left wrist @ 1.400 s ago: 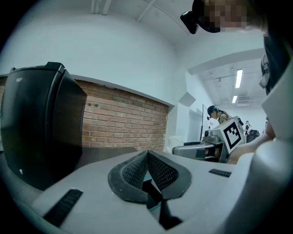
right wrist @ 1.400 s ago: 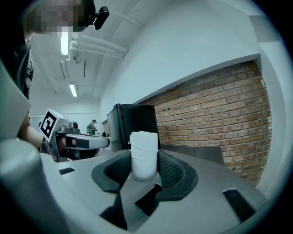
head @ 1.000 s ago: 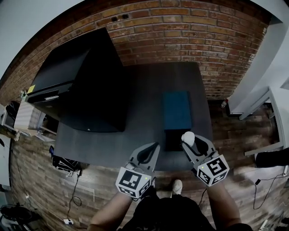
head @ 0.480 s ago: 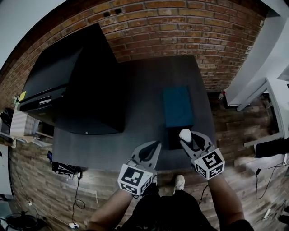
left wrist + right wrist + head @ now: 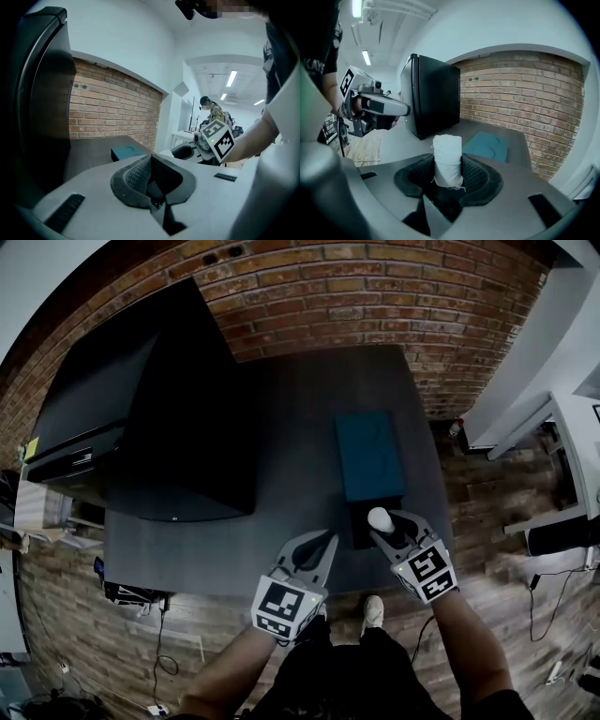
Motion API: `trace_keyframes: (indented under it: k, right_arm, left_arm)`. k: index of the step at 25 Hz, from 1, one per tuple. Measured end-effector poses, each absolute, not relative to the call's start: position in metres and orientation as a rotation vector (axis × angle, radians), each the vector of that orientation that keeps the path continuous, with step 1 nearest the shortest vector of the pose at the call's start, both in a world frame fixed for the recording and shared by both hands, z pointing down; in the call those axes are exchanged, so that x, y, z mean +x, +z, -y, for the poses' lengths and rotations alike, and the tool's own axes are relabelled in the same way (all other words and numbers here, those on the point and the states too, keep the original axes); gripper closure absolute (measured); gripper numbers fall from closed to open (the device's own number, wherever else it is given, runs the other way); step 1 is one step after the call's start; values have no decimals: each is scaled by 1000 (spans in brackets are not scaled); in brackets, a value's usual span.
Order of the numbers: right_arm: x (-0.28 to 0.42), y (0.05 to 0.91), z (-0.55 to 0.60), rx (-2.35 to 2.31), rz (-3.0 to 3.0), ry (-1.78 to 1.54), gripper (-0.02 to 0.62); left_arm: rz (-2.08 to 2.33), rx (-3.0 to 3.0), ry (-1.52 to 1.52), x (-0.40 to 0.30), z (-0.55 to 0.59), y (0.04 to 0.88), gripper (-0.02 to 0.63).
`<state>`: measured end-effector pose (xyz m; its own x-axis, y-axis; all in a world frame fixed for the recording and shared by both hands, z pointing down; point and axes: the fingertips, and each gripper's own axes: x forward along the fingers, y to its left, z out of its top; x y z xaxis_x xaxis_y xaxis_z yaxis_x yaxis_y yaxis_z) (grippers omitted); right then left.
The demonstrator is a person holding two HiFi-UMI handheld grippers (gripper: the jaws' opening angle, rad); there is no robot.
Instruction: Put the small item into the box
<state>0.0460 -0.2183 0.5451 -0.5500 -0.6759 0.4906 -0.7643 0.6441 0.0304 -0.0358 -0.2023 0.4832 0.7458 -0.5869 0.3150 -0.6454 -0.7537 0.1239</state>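
Roll [image 5: 447, 159] stands upright, clamped in right gripper [image 5: 382, 529], at near end of teal box [image 5: 368, 454]. Left gripper [image 5: 324, 545], jaws together and empty, sits farther left of box.

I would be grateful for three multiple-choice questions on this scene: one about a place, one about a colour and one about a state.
1. In the head view, where does the teal box stand relative to the black cabinet?
A. on top of it
B. to its right
C. to its left

2. What colour is the roll in the right gripper?
A. white
B. red
C. yellow

3. How is the left gripper?
A. wide open
B. shut on the roll
C. shut, empty

Answers:
1 B: the box lies right of the cabinet on the table.
2 A: the right gripper view shows a white roll clamped in the jaws.
3 C: its jaws meet with nothing between them.
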Motion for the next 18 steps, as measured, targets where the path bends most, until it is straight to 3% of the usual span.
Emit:
trace_keyframes:
  k: [18]
  right_arm:
    - [43, 626, 219, 805, 2125, 154, 410]
  left_arm:
    - [861, 2692, 448, -34, 205, 522, 572]
